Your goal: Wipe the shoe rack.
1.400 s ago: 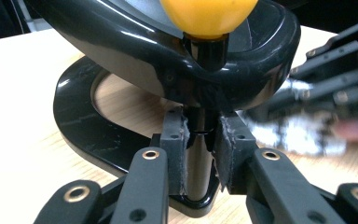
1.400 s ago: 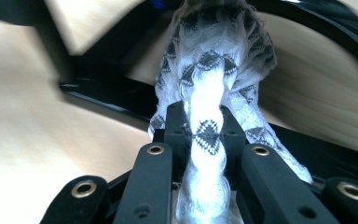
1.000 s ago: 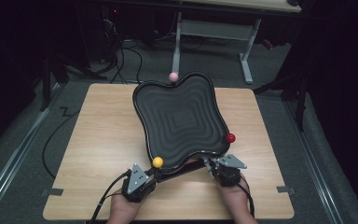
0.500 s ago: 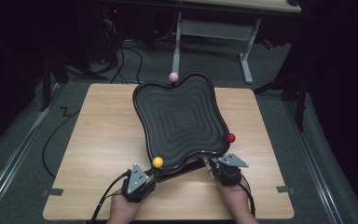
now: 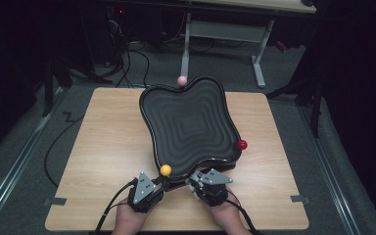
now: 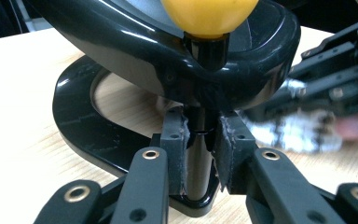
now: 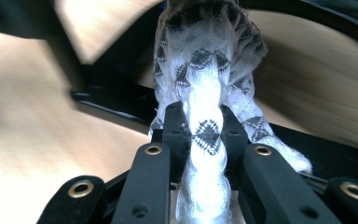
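Note:
A black wavy tray sits on a ring base on the wooden table. It carries a pink ball at the far edge, a red ball at the right and a yellow ball at the near corner. My left gripper is shut on the black post under the yellow ball; its pads press both sides. My right gripper is shut on a white patterned cloth, held under the tray's near edge beside the base.
The ring base lies on the table under the tray. In the left gripper view the right gripper and the cloth sit close on the right. Bare wood spreads left and right of the tray. Desk legs and cables lie beyond the table.
My right gripper has slid left along the table's near side, closer to the tray's front edge and the left gripper. The left gripper and the tray have not moved.

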A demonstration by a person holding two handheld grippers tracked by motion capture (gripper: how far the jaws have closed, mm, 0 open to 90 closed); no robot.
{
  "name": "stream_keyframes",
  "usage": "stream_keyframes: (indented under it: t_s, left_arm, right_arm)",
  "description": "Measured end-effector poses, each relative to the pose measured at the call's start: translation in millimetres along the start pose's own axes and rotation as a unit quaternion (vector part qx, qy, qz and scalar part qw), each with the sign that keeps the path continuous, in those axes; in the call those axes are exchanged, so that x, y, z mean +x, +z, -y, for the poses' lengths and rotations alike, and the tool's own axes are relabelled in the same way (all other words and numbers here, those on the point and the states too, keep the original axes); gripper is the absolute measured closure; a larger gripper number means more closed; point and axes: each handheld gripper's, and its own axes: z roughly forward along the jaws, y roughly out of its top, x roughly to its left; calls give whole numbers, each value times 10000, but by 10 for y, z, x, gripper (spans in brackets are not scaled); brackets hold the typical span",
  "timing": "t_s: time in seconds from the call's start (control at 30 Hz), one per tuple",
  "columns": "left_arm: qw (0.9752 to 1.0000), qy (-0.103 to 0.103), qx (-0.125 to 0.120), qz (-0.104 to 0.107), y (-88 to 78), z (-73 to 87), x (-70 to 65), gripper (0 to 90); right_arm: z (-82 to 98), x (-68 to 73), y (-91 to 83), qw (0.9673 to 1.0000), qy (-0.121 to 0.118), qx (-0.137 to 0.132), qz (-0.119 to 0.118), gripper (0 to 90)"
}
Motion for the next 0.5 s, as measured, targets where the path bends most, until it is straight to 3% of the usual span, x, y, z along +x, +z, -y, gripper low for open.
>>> stream_keyframes:
  t_s: [0.13, 0.27, 0.37, 0.5]
  left_arm:
    - [10000, -3, -17, -10, 1, 4, -3, 745]
    - [10000, -9, -21, -20, -1, 7, -5, 745]
    - [10000, -11, -20, -19, -2, 7, -1, 745]
    - [10000, 28, -6, 3, -2, 4, 5, 745]
  right_arm:
    - [-61, 220, 84, 9990, -67, 49, -436, 786]
    - [-82, 385, 140, 9975, -198, 92, -676, 787]
    - [-89, 433, 157, 9972, -331, 99, -657, 788]
    - [-78, 366, 125, 9982, -319, 101, -496, 788]
